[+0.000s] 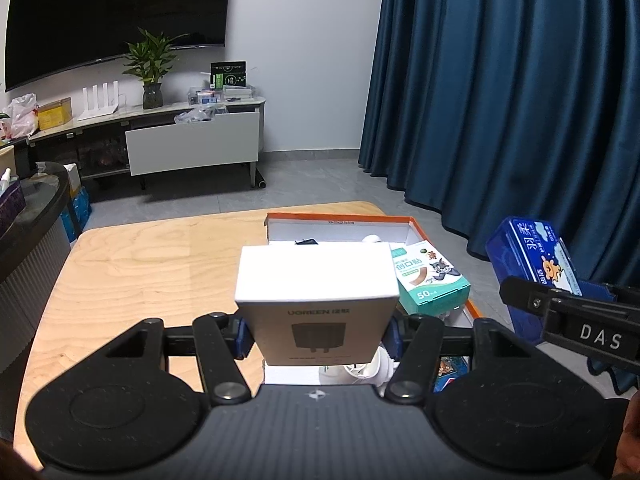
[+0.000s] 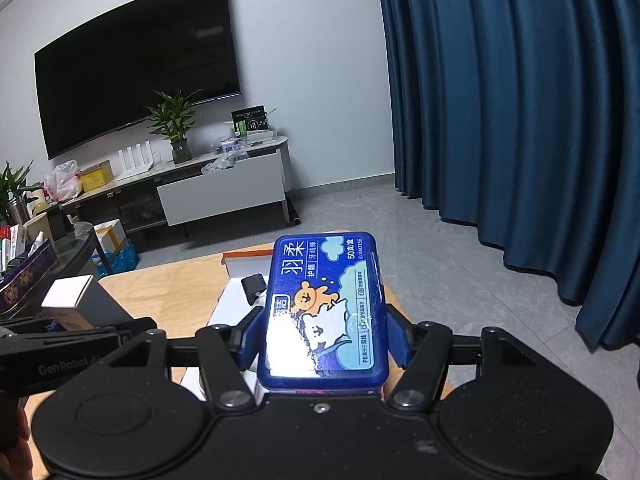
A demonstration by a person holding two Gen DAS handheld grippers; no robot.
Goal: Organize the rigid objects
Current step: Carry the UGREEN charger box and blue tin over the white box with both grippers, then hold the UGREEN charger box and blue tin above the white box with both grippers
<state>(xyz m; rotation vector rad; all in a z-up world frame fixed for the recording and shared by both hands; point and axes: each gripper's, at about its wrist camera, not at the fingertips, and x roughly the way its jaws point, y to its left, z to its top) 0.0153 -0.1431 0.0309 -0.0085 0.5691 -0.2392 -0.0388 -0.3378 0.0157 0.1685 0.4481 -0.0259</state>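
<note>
Both grippers are clamped: left gripper [image 1: 318,332] on a white UGREEN box [image 1: 318,300], right gripper [image 2: 320,336] on a blue floss case [image 2: 324,312], orange-rimmed box [image 1: 340,220] at 12 o'clock

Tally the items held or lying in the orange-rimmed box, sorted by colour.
White: 1, UGREEN box, in left gripper
Blue: 1, floss case, in right gripper
Green: 1, bandage box, in the tray
Black: 1, small item, in tray
Total: 4; others partly hidden.
</note>
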